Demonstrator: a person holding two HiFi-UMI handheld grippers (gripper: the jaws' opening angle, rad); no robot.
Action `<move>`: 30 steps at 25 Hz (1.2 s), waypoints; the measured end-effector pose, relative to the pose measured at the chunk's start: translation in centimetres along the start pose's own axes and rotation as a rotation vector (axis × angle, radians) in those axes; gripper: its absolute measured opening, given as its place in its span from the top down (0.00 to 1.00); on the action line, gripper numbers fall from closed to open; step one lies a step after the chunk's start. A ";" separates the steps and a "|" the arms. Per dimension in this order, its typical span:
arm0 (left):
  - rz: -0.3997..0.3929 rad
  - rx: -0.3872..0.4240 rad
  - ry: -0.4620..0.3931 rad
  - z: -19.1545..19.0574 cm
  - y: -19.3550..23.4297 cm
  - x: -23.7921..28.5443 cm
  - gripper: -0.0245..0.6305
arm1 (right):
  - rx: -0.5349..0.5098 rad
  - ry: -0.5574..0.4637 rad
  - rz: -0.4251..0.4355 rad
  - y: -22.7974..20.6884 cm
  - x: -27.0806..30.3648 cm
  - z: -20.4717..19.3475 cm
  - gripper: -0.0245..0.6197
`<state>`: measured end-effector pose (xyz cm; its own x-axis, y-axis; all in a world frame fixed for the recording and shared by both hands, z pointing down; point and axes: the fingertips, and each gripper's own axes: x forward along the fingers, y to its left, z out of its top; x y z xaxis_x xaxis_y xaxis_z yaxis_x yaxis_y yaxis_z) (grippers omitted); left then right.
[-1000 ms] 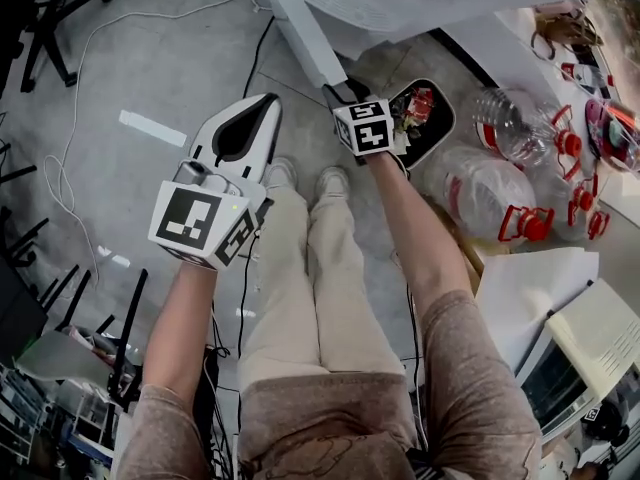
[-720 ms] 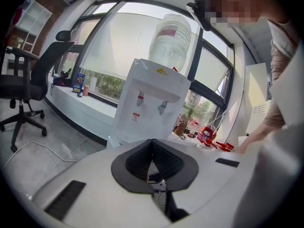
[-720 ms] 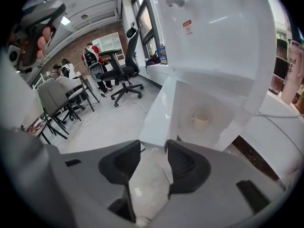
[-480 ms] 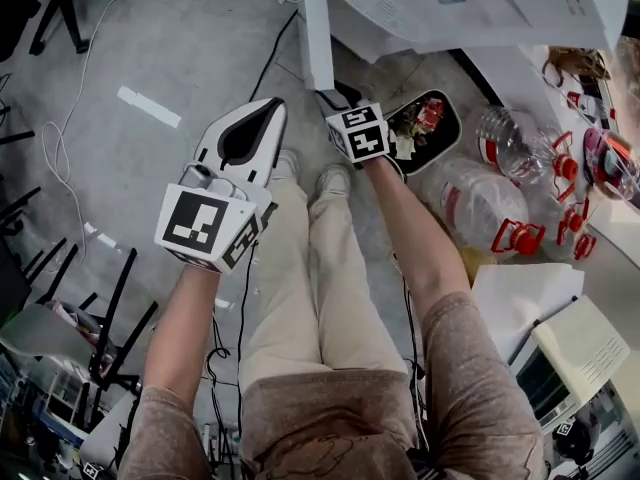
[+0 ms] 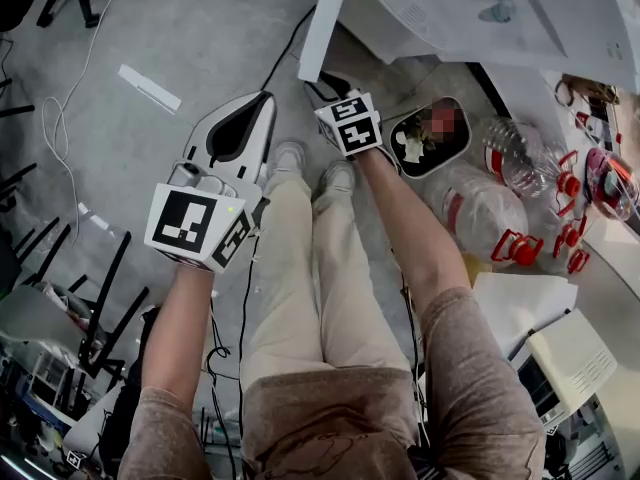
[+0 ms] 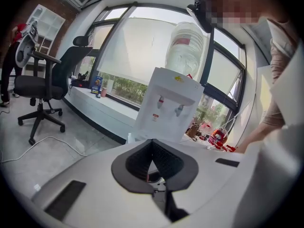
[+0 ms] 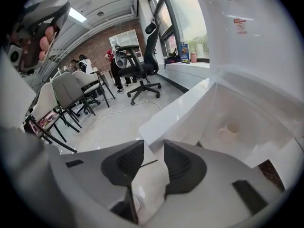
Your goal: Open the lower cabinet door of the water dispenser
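The water dispenser (image 6: 170, 106) is white and tall, and it has a big water bottle (image 6: 186, 46) on top. It stands by the windows. Its lower cabinet door (image 7: 183, 106) is open now. The door swings out to the side, and you can look right into the white cabinet (image 7: 251, 127) behind it. A small round thing (image 7: 232, 127) sits inside there. The right gripper (image 7: 153, 144) points down at the low corner of the open door. Its jaws have a small gap between them, and they have just been closing a bit. Nothing is in the gap. You can only see the grey floor (image 5: 150, 28) and a thin dark cable (image 7: 147, 163) through it. The door's corner is just past the tips, and I cannot tell if it touches them. The left gripper (image 6: 152, 142) is off to the side, away from the door. It points across the room at the dispenser. Its jaws are pressed together and hold nothing. From the head view, a black bin (image 5: 405, 158) stands on the floor near the person's right foot. Some clear jugs with red handles (image 5: 480, 208) lie just beside the bin. A black office chair (image 6: 45, 84) stands well apart from the dispenser, on the left side of the room.
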<state>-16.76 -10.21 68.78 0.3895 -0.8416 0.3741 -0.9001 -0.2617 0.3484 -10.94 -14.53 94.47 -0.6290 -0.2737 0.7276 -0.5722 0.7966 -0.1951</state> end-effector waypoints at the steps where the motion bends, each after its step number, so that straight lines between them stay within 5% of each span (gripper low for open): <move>1: 0.007 -0.004 0.000 -0.1 0.4 -0.2 0.94 | -0.002 -0.002 0.004 0.3 0.3 0.3 0.75; 25: 0.128 -0.076 -0.001 -0.8 5.5 -2.3 0.94 | -0.050 -0.015 0.117 4.3 4.6 4.8 0.80; 30: 0.132 -0.085 -0.003 -0.9 5.2 -2.5 0.94 | -0.073 -0.018 0.134 5.1 3.7 5.1 0.89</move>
<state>-22.24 -9.02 70.40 0.2679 -0.8674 0.4194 -0.9237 -0.1075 0.3677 -18.88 -14.26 92.84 -0.7068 -0.1716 0.6863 -0.4431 0.8636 -0.2404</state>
